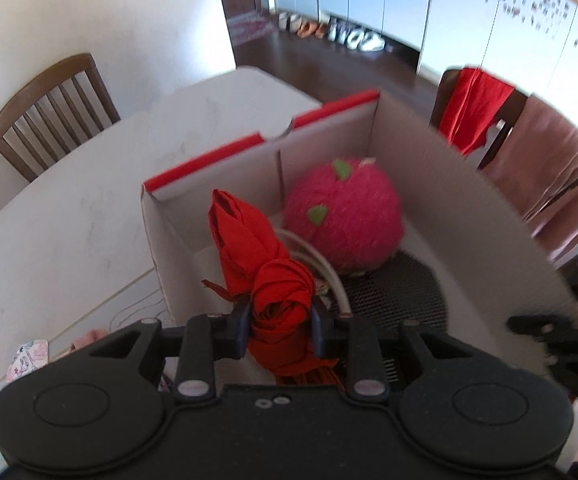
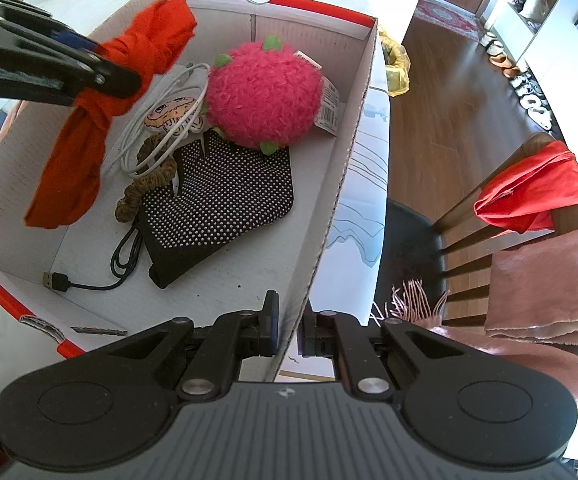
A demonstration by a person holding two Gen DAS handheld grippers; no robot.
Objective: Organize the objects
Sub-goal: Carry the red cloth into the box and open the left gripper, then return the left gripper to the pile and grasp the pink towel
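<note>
Holding a knotted red cloth (image 2: 109, 92) at its twisted middle, the left gripper (image 1: 281, 322) hangs above the left half of the open cardboard box (image 2: 329, 184), jaws closed on the fabric. The cloth's long axis runs roughly up and down: one tail points up past the jaws and the longer tail droops toward the box floor, its tip apparently still clear of it, though the right wrist view cannot settle that. Beneath and to the right of the cloth lie a white cable (image 2: 161, 120), a brown scrunchie (image 2: 145, 184), a black studded pouch (image 2: 225, 204), a black USB cable (image 2: 89, 284) and a pink plush ball (image 2: 265, 92), all inside the box. The right gripper (image 2: 287, 332) is clamped on the near right wall of the box, one jaw inside and one outside, and appears to steady it on the desk (image 1: 69, 200). Judged from this layout, the step in hand is depositing the cloth; the bare floor along the left wall lies directly below the hanging tail, so the release point is straight down from the left gripper. The left hand is the nearer one for this move.
</note>
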